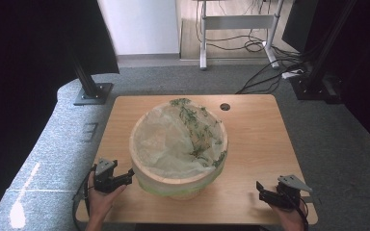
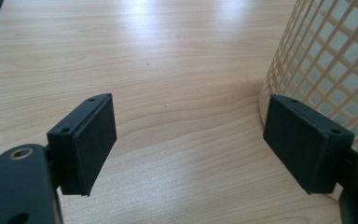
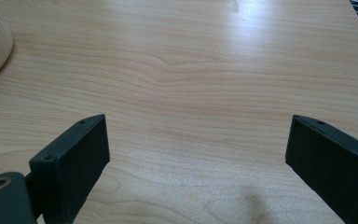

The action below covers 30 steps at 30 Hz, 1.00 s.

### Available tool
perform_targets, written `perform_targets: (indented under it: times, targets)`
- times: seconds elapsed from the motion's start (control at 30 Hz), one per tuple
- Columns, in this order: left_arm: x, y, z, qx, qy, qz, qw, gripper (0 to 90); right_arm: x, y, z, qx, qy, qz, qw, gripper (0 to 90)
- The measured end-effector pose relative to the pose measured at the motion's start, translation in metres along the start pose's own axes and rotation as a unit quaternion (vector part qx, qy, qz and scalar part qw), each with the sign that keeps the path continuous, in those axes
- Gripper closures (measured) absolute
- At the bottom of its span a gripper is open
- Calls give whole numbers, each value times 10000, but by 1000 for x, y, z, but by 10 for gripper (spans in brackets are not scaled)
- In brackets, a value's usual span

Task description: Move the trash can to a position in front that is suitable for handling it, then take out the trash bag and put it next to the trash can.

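Basket (image 1: pixel 178 144) mid-table (image 1: pixel 255 144); left gripper (image 1: pixel 125 179) beside it, right gripper (image 1: pixel 265 192) well apart.

floor: grey carpet (image 1: pixel 173 79) | wall: white panel (image 1: pixel 142 26) | desk frame (image 1: pixel 236 21) | cables (image 1: pixel 265 72) | curtains: black (image 1: pixel 24 48)

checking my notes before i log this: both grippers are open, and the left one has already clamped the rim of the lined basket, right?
Not quite. The left gripper is open beside the basket but clamps nothing: the left gripper view shows its jaws spread over bare table, the lattice wall next to one jaw. The right gripper is open too, as you noted.
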<state>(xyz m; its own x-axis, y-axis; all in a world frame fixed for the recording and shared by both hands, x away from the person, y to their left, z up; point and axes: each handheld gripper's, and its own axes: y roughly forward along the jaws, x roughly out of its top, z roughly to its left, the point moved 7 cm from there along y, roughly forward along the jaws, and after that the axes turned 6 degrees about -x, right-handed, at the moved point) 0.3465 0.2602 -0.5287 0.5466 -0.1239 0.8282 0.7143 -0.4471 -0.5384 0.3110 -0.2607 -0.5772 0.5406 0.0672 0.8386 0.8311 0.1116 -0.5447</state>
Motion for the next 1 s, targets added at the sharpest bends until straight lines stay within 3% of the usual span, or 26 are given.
perform_targets:
  times: [0.33, 0.6, 0.87, 1.0]
  targets:
    - [12, -15, 2, -195, 22, -130, 9997, 151, -1, 0, -1, 15, -19, 26, 10000, 66]
    - [34, -40, 7, -554, 180, -410, 9975, 156, -1, 0, 1, 1, -39, 22, 10000, 71]
    - [68, -66, 7, -992, 437, -598, 9923, 193, -2, 0, 2, -22, -69, 27, 10000, 74]
    - [89, -80, -2, -1280, 664, -754, 9867, 209, -1, -1, 2, -32, -65, 11, 10000, 76]
